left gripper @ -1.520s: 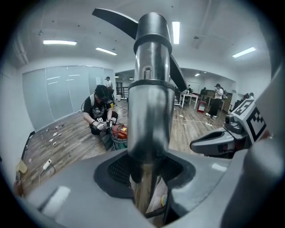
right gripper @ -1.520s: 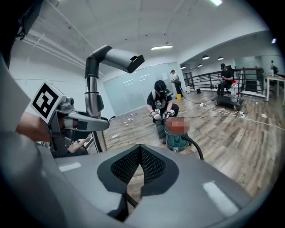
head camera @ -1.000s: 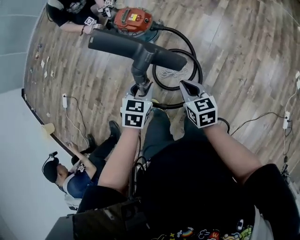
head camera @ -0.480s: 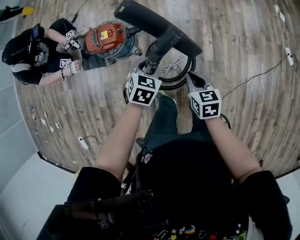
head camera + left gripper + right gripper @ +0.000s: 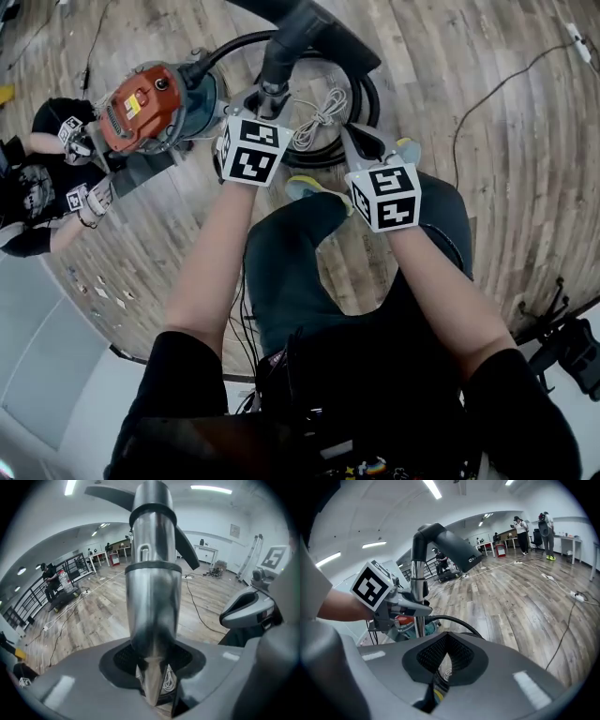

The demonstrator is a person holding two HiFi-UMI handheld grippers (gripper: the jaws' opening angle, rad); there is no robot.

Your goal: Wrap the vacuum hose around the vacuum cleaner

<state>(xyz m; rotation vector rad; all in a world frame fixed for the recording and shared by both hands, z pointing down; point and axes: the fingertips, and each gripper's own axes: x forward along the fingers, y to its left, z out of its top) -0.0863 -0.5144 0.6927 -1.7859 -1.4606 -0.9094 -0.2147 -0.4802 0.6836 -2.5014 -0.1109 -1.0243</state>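
The vacuum cleaner, orange on top with a teal body, stands on the wood floor at the upper left. Its black hose leaves the body and lies in loops on the floor ahead of my knees. My left gripper is shut on the metal wand, which rises upright to the black floor nozzle. The right gripper hovers just right of the wand, over the hose loops, shut with nothing in it. In the right gripper view the left gripper shows clamped on the wand.
A coiled white cord lies inside the hose loops. A person sits on the floor beside the vacuum at the left. Thin cables run over the floor at the upper right. My legs and a yellow-green shoe are directly below the grippers.
The head view has swung round, so the vacuum cleaner now lies left of my left gripper. The wand stays in the left gripper and stands more upright. The right gripper stays beside it.
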